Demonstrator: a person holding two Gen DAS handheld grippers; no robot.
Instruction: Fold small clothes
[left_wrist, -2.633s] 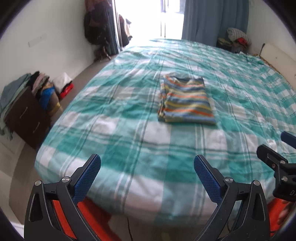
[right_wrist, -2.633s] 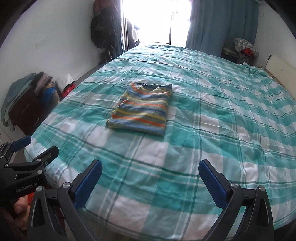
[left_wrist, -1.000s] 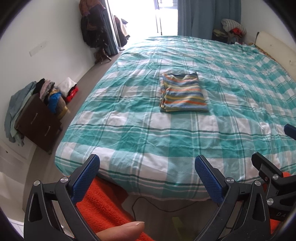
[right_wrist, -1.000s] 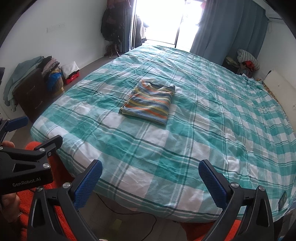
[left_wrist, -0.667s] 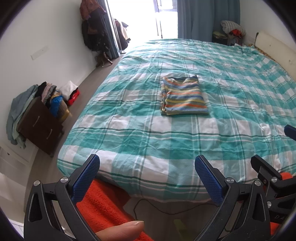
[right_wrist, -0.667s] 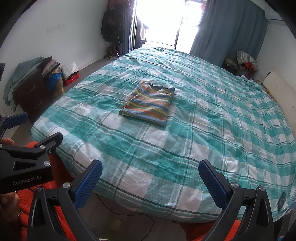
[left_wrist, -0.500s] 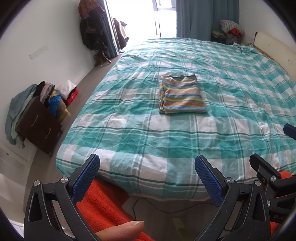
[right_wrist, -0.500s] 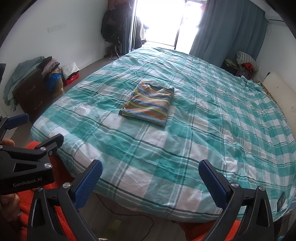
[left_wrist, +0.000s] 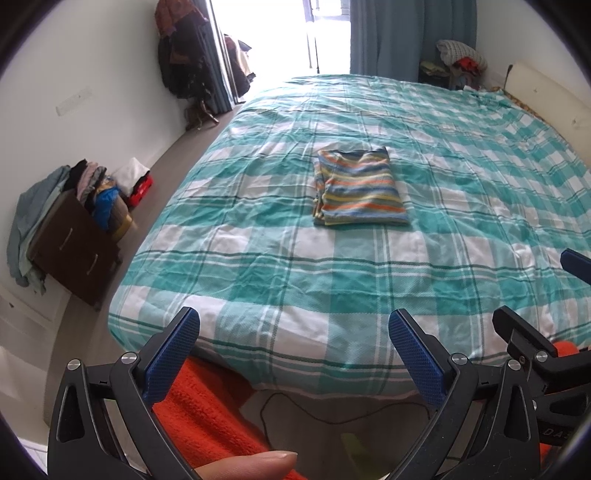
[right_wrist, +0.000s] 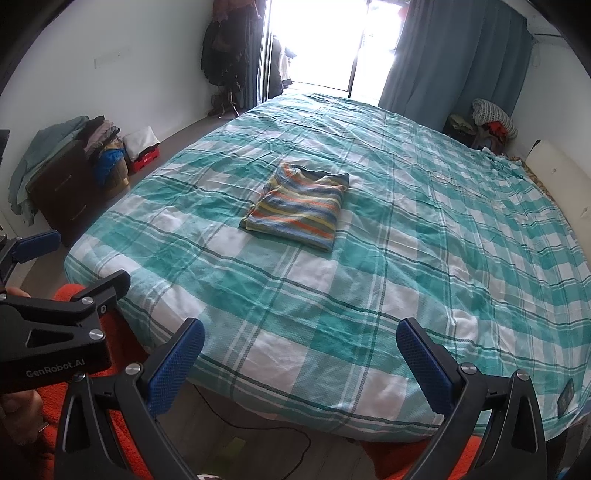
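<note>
Lying folded at twelve o'clock on the teal checked bed (left_wrist: 280, 266), the striped knit top (left_wrist: 360, 194) sits well beyond both grippers, left gripper (left_wrist: 293, 338) and right gripper (right_wrist: 301, 345), jaws wide, empty. Any careless regrasp could undo its folds.

Left gripper (left_wrist: 293, 350): matt black plastic arms with shiny metal rivets; jaws spread wide, each faced with a blue, finely dimpled pad.
Right gripper (right_wrist: 299, 354): same matt black plastic and blue textured pads, jaws wide apart.
Striped garment (right_wrist: 300, 205): soft knit cloth, folded flat, well beyond both jaws.
Bed cover (right_wrist: 424, 240): woven checked cloth, matt, lightly creased, ahead of the jaws.
Orange fabric (left_wrist: 207, 417): coarse, nubbly knit below the left jaws.
Drawer unit (left_wrist: 70, 254): dark wood, dull finish, far left of the jaws.
</note>
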